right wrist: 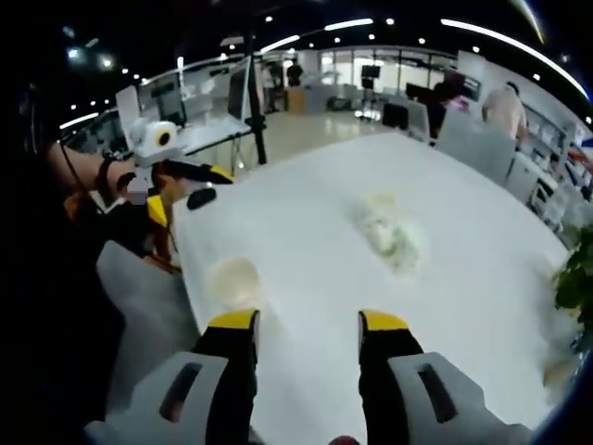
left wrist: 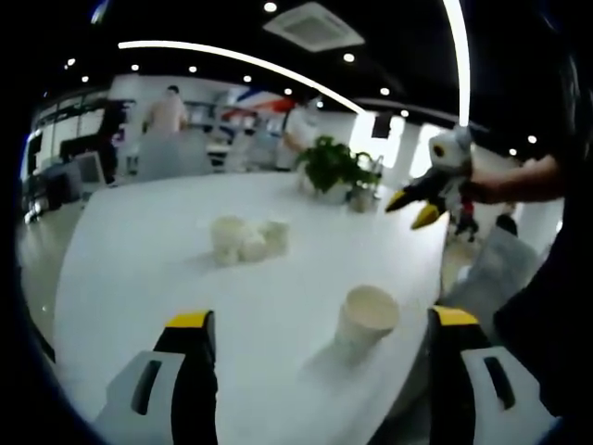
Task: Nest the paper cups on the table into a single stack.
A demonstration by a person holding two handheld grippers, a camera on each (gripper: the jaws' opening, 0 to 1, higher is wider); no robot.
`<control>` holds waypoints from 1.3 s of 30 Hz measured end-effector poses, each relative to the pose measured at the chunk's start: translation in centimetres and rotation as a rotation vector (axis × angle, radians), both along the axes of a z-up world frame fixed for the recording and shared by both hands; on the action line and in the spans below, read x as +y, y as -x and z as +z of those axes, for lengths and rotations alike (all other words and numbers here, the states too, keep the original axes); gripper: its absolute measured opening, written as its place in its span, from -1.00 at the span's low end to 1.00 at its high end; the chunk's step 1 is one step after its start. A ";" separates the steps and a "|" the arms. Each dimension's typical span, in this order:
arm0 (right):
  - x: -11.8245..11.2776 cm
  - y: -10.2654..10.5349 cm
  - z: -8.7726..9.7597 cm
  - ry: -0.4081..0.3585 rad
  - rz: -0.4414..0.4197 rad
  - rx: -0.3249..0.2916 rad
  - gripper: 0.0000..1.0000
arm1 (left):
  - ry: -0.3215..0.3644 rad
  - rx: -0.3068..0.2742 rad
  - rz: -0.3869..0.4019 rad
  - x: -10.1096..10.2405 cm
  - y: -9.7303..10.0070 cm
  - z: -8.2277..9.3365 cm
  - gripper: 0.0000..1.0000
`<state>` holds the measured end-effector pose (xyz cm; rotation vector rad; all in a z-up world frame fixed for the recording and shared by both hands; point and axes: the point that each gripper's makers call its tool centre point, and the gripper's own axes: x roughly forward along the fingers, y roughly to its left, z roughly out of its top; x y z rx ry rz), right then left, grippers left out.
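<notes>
- A lone paper cup point(left wrist: 365, 320) stands upright near the near edge of the white table point(left wrist: 139, 250), between the jaws of the left gripper point(left wrist: 320, 338), a little right of centre; the same cup point(right wrist: 234, 281) shows blurred in the right gripper view, just ahead of that gripper's left jaw.
- A cluster of paper cups point(left wrist: 248, 238) sits farther in, toward the middle of the table, well apart from the lone cup; they touch or nearly touch, and how many there are, or whether any lie tipped, is too blurred to say. In the right gripper view the cluster point(right wrist: 389, 230) lies ahead and slightly right.
- The left gripper stands wide open with nothing between its jaws. The right gripper point(right wrist: 306, 324) is likewise spread and empty.
- In my judgement the cups are very light, thin-walled and easily crushed; a soft pinch across the wall just below the rolled rim, the stiffest part, looks safest, and a hard squeeze would oval the mouth and hinder nesting.
- Being so light, a cup could skid or topple on the smooth table if nudged.
- No brand, label or readable writing shows on the cups or table.
- A potted plant point(left wrist: 332, 167) stands at the far side.
</notes>
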<state>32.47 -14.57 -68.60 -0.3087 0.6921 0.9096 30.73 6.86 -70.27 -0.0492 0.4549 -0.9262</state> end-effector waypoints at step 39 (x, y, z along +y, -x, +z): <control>-1.9 -4.4 1.1 -0.017 -0.161 -0.078 1.00 | -0.017 -0.032 0.042 1.4 -0.8 0.6 0.86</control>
